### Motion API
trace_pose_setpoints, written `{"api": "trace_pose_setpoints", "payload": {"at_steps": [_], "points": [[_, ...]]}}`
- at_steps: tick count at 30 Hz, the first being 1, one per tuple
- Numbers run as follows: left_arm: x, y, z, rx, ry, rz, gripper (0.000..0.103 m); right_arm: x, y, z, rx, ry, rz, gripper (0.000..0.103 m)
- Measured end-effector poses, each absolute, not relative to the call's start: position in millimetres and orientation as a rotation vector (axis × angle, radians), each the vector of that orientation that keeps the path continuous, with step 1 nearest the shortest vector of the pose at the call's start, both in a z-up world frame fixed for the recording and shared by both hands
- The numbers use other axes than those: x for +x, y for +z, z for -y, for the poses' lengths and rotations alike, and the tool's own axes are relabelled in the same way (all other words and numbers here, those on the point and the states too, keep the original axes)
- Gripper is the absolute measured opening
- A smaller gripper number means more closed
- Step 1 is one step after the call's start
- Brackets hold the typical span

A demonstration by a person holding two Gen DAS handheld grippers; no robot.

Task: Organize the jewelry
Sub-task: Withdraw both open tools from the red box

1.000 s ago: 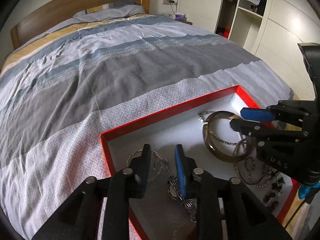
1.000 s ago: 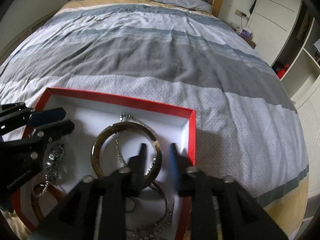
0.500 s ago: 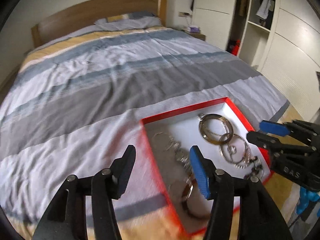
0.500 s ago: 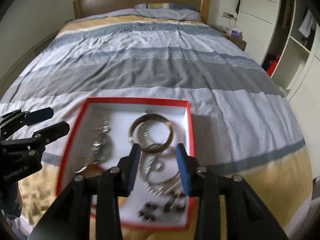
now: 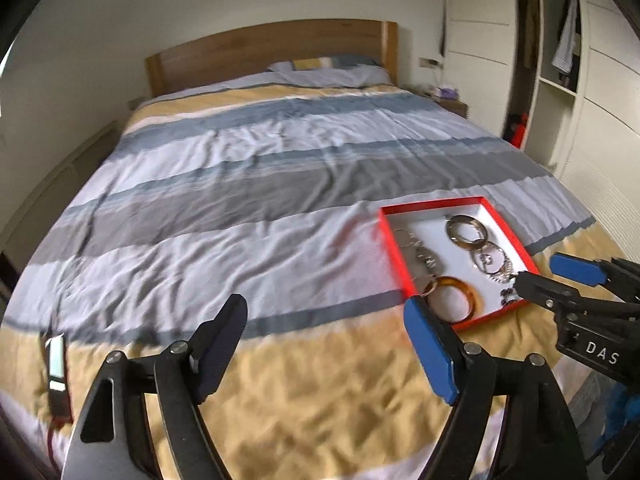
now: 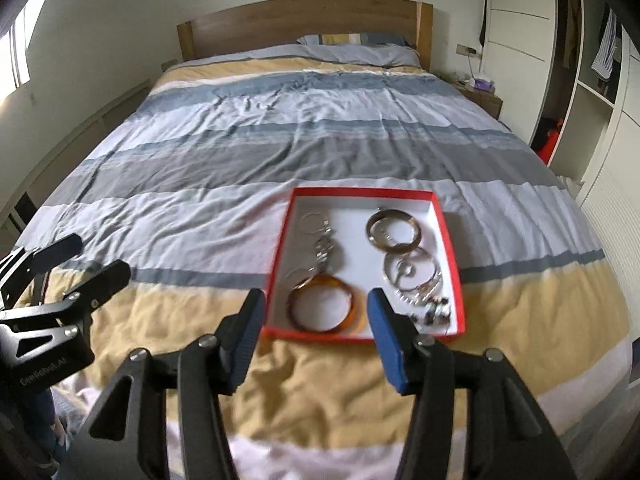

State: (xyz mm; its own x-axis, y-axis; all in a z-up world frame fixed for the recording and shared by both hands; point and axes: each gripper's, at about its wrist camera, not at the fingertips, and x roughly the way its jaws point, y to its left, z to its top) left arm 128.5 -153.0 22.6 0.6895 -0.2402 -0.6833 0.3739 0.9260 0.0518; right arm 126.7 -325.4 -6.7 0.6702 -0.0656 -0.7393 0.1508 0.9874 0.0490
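Observation:
A red-rimmed box (image 6: pixel 454 256) with a white floor lies on the bed near its foot; it also shows in the left wrist view (image 5: pixel 390 248). In it lie an amber bangle (image 6: pixel 294 310), a dark metal bangle (image 6: pixel 374 236), a silver chain with a watch (image 6: pixel 322 254), thin silver hoops (image 6: pixel 412 268) and small dark beads (image 6: pixel 434 310). My right gripper (image 6: pixel 316 334) is open and empty, just short of the box's near edge. My left gripper (image 5: pixel 326 344) is open and empty, over the yellow stripe left of the box.
The striped duvet (image 6: pixel 248 152) covers the whole bed up to a wooden headboard (image 6: pixel 304 24). A phone-like device (image 5: pixel 56 364) with a red cable lies at the bed's left edge. White wardrobes (image 6: pixel 596 92) and a nightstand (image 6: pixel 482 98) stand to the right.
Both grippers have pulled back and up from the box, and both have opened wider. The box now lies farther ahead with all the jewelry in it.

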Motion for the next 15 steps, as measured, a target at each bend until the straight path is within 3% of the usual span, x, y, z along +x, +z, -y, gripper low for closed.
{"api": "trace_pose_setpoints", "payload": {"at_steps": [8,15], "points": [[86.9,41.8,99.2,0.141,-0.261,-0.688,0.087,87.9,9.2,287.2,0.081,-0.13,-0.793,0.057],[58.9,46.2,55.1,0.121,-0.173,-0.665,0.102,63.6,15.1,260.6,0.062,-0.128,-0.758,0.067]]}}
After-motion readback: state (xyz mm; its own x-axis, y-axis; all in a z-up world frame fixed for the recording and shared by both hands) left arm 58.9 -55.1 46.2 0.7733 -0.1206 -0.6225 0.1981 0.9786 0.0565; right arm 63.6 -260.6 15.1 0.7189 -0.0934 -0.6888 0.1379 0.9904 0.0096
